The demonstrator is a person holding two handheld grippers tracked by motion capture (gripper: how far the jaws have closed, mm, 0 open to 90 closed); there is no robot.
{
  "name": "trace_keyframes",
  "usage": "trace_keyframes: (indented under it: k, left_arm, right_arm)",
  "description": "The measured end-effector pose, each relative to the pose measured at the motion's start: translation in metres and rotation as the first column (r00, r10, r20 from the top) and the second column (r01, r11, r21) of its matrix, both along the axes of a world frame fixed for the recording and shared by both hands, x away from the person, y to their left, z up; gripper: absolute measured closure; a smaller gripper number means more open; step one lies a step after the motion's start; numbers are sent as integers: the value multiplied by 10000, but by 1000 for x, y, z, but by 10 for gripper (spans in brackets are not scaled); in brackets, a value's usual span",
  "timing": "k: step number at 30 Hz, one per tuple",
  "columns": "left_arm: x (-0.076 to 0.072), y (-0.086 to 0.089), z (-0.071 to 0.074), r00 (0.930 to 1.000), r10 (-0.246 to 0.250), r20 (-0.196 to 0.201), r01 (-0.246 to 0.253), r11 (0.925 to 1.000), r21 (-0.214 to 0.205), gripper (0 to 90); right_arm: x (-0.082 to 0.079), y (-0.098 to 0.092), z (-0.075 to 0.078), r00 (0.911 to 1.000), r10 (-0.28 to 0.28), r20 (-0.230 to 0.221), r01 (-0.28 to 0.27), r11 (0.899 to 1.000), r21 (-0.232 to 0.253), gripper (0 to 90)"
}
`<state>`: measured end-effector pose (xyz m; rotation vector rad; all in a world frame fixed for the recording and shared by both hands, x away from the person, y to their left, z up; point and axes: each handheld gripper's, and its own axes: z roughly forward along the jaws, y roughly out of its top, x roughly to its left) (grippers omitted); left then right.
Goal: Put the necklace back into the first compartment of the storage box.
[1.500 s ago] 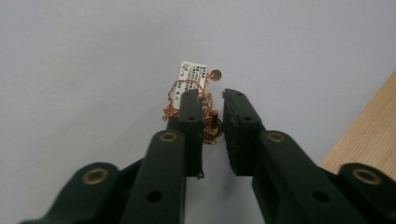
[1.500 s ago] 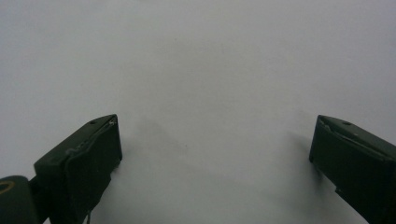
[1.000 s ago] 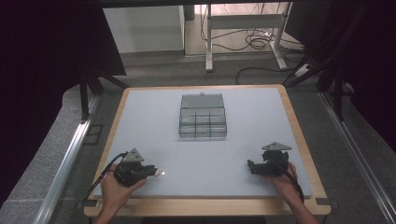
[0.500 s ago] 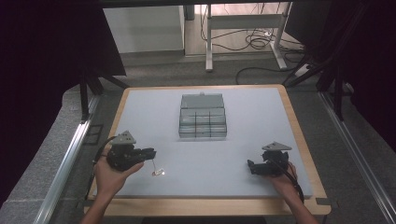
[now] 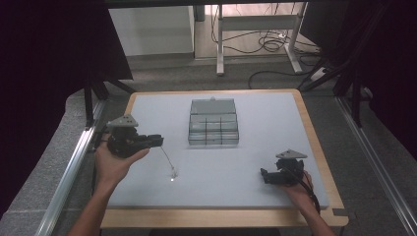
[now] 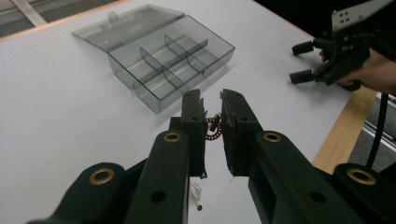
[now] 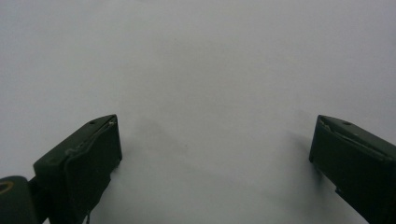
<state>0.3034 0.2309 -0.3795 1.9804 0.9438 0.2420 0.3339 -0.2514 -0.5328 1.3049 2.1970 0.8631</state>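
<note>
My left gripper (image 5: pixel 158 141) is held up over the left side of the white table (image 5: pixel 275 123), shut on a thin coppery chain (image 5: pixel 166 157). The chain (image 6: pixel 214 128) is pinched between the jaws and hangs down to a small white tag (image 5: pixel 173 174) at the tabletop; I cannot tell whether the tag touches it. The tag (image 6: pixel 195 191) also shows below the jaws in the left gripper view. My right gripper (image 5: pixel 264 176) rests on the table at the front right, open, with bare white surface between its fingers (image 7: pixel 79 158). It also appears as the right gripper (image 6: pixel 301 60) far off in the left gripper view.
A clear grey compartment box (image 5: pixel 214 123) with its lid folded back stands at the table's middle back; in the left gripper view the box (image 6: pixel 159 56) lies ahead of the jaws. A wooden rim (image 5: pixel 314 147) borders the table. Dark frames and curtains stand at both sides.
The left hand has risen and drawn back toward the left edge, lifting the chain so it now hangs in a slanting line. The right hand has kept still.
</note>
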Motion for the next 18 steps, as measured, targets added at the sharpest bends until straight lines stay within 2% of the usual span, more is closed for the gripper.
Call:
trace_keyframes:
  k: [5,18]
  left_arm:
    - [11,-1,16,10000,13,46,-13,10000,-92,807]
    - [40,-14,48,9999,66,99,-66,10000,56,807]
  right_arm:
    - [0,0,0,10000,6,-4,-6,10000,3,20]
    - [0,0,0,10000,15,6,-15,10000,-6,20]
